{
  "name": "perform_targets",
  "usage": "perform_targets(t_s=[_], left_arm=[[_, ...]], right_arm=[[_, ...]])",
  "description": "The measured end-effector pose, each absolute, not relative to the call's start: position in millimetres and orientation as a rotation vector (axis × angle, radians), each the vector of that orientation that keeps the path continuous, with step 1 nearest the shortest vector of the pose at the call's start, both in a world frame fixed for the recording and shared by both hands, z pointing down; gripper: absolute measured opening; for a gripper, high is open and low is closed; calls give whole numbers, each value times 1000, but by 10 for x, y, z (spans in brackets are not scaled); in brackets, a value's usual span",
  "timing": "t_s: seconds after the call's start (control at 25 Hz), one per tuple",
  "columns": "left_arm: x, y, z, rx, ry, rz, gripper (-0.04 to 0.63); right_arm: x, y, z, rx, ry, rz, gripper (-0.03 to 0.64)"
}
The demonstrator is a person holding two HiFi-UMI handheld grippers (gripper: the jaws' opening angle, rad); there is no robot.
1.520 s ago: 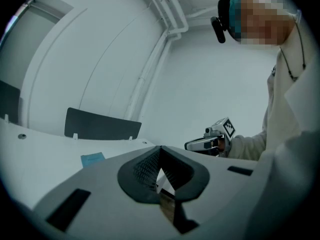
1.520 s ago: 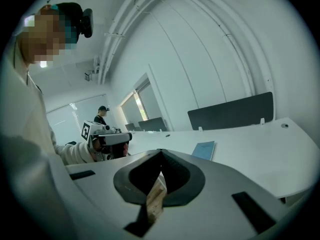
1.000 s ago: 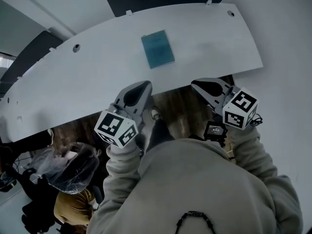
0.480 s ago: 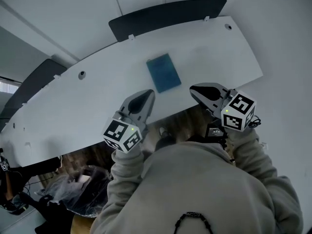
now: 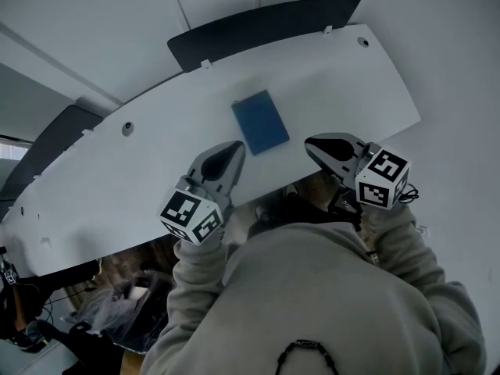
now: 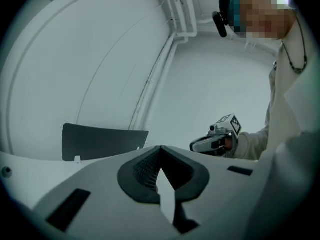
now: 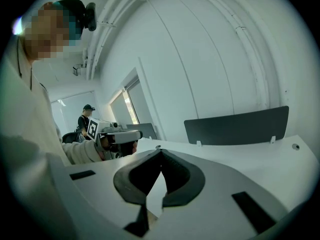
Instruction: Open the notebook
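Observation:
A blue notebook lies closed and flat on the white desk, near the middle. My left gripper hovers over the desk's near edge, just left of and nearer than the notebook, its tips together with nothing between them. My right gripper hangs at the desk's near edge, right of the notebook, also shut and empty. The notebook does not appear in either gripper view; the left gripper and right gripper each show joined tips over the white desk.
A dark divider panel stands along the desk's far edge, another dark panel at the left. A person's grey sleeves fill the foreground. A second person stands far off in the right gripper view.
Both grippers have moved forward from over the floor to the desk's near edge, closer to the notebook. The notebook has not moved on the desk.

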State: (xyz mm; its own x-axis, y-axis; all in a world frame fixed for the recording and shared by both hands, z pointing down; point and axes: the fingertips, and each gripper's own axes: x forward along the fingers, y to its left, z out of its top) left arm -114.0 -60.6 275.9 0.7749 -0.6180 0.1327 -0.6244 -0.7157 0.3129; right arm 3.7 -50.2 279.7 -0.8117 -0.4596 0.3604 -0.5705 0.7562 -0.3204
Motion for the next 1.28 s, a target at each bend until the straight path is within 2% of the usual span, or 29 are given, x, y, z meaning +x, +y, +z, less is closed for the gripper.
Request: perform_targets(t_s=[0.6,1.0,1.28], left_arm=[[-1245,-1272,2699,2563,-1142,4,-3],[-816,-1717,2698,2555,-1217,73,-3],[-633,-1649,2910,2481,-1218,143,-3]], right_arm=[[-182,-1383,2708,576,-2772,559,20],[161,-1951,2867,471,-2783,614,20],[262,-2064,3100,415,-2770,705,20]])
